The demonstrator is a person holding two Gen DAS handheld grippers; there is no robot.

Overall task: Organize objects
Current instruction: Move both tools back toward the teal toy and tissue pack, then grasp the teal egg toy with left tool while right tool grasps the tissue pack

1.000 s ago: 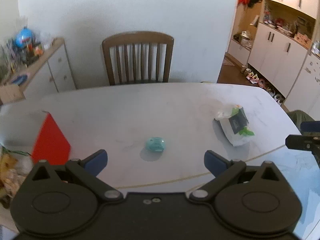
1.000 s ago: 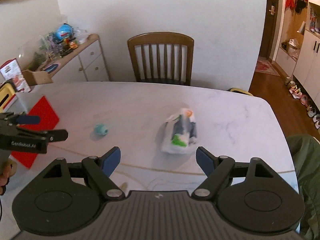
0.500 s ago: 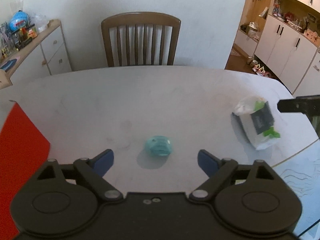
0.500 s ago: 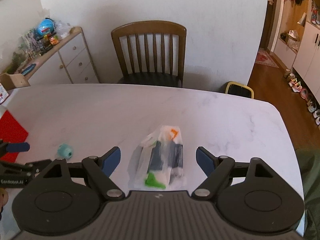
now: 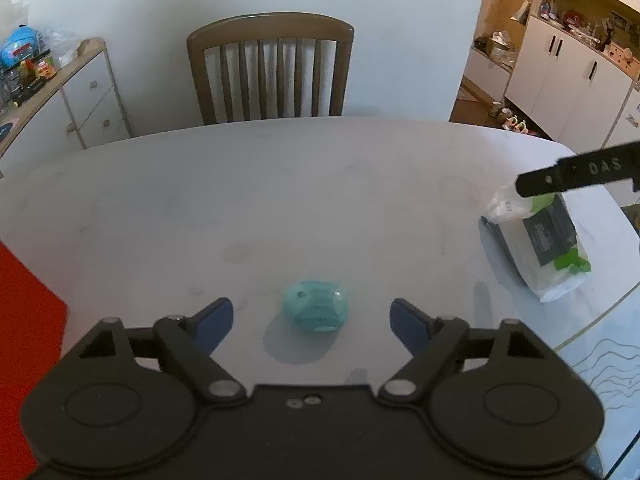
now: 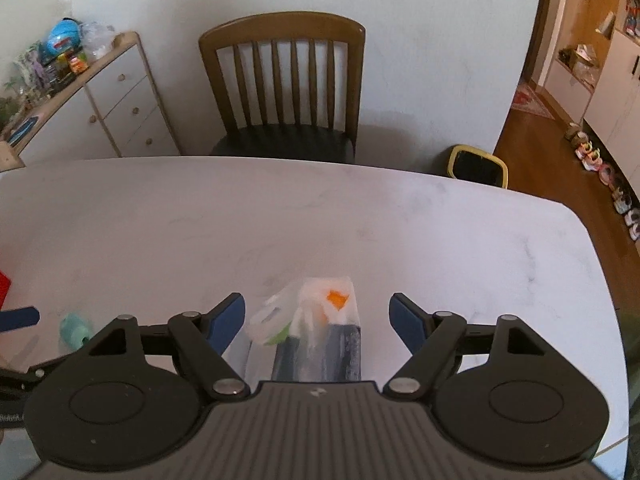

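Teal rounded plastic object (image 5: 315, 306) is lying on the white surface (image 5: 280, 184) at twelve o'clock, untouched between my left gripper (image 5: 310, 316), whose jaws are closing; I'm risking it rolling away.

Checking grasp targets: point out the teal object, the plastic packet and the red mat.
teal object (image 5: 315, 306), left wrist view, centre of its top.
plastic packet (image 6: 320, 336), right wrist view, clear wrap near its end.
red mat (image 5: 24, 344), left wrist view, flat surface.

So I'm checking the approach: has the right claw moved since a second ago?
Yes. The right claw has come forward over the plastic packet, nearer the chair.
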